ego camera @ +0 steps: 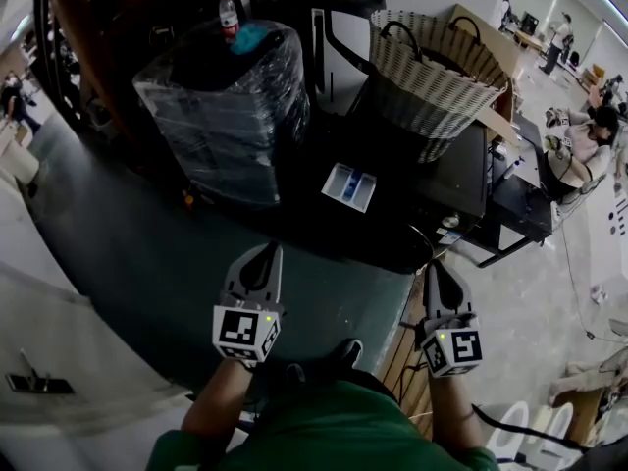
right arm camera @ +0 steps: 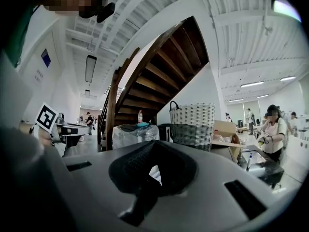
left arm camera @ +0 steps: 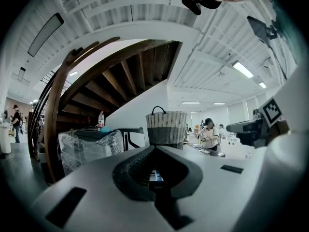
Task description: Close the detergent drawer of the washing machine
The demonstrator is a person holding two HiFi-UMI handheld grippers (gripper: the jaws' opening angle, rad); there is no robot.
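Note:
The detergent drawer (ego camera: 349,186), a white tray with a blue compartment, stands pulled out of the dark washing machine (ego camera: 461,170) in the head view. Both grippers hang well short of it, low in that view, with their jaws pointing up the picture towards the machine. My left gripper (ego camera: 266,254) is shut with nothing in it, below and left of the drawer. My right gripper (ego camera: 438,269) is shut and empty too, below and right of it. A sliver of the drawer (left arm camera: 155,176) shows past the closed jaws in the left gripper view, and a white sliver (right arm camera: 155,173) in the right gripper view.
A wicker basket (ego camera: 432,77) sits on top of the machine. A plastic-wrapped black stack (ego camera: 224,106) with a bottle (ego camera: 228,13) on it stands to the left. A wooden staircase (left arm camera: 82,86) rises behind. People (ego camera: 579,140) work at tables on the right.

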